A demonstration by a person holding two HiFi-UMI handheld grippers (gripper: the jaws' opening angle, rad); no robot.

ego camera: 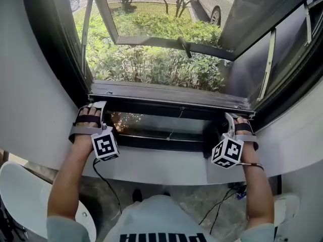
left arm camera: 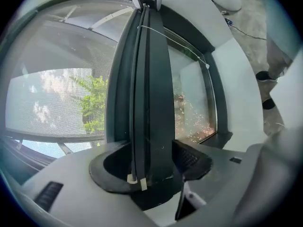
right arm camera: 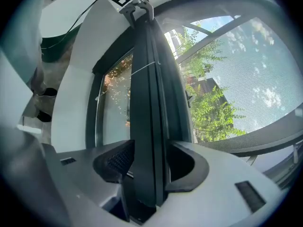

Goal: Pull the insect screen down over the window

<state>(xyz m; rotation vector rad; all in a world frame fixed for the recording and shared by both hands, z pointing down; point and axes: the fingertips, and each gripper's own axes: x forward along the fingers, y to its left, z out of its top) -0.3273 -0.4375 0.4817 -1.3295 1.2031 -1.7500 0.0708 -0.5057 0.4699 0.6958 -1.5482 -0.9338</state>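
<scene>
Dark metal pull bar [ego camera: 166, 99] of the insect screen, clamped at both ends.
Left gripper [ego camera: 97, 106] and right gripper [ego camera: 231, 119] each have jaws closed on it, low near the window's black bottom frame [ego camera: 151, 141]. Probably the last stretch: next, an even downward pull to seat it.

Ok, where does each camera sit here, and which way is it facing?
Head view: on the person's head, facing steeply down at the window sill; shows both forearms, left gripper, right gripper.
Left gripper view: on the left gripper, facing along the screen bar its jaws grip; right gripper at the far end.
Right gripper view: mirrored, on the right gripper; left gripper at the far end.
Shared: both gripper views show that bar and the mesh.
</scene>
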